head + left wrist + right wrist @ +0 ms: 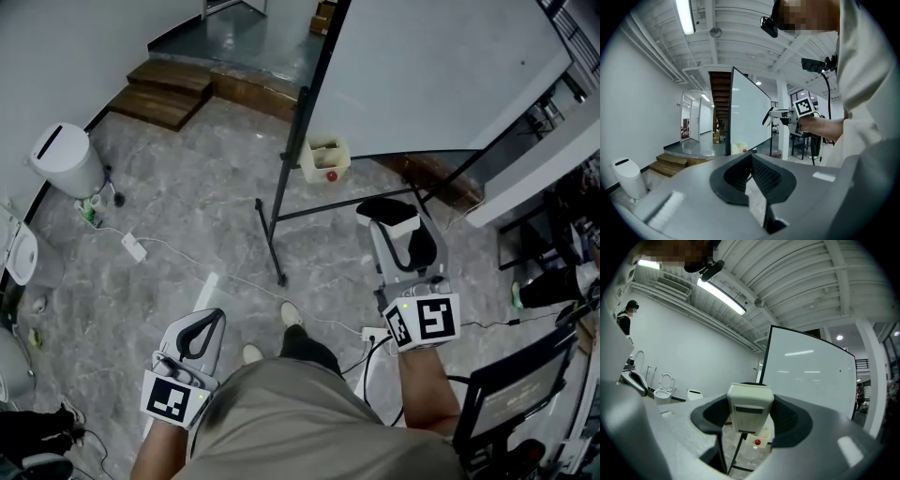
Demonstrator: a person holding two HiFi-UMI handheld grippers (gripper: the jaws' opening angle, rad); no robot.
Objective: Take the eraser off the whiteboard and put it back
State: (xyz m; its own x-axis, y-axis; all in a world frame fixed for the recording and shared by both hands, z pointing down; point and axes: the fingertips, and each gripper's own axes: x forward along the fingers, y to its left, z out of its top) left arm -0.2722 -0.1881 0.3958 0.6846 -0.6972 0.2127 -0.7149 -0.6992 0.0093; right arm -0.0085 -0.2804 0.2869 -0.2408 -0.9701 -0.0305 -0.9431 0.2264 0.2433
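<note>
Pinching the eraser (749,405) between its jaws, right gripper (396,225) facing whiteboard (811,376), left gripper (751,161) pressed together

Colour rundown: the whiteboard (441,75) is plain white with a black frame. The eraser (750,408) is cream with a grey band across its face. The left gripper (751,171) and right gripper (401,230) are both pale grey with black, grid-textured fingers (790,416). Each cube (427,322) has black-and-white square markers. The floor (187,206) is grey with a veiny marble pattern. Steps (169,89) are brown wood, the bin (66,159) is white, and the cream tub (325,159) has a red dot.
</note>
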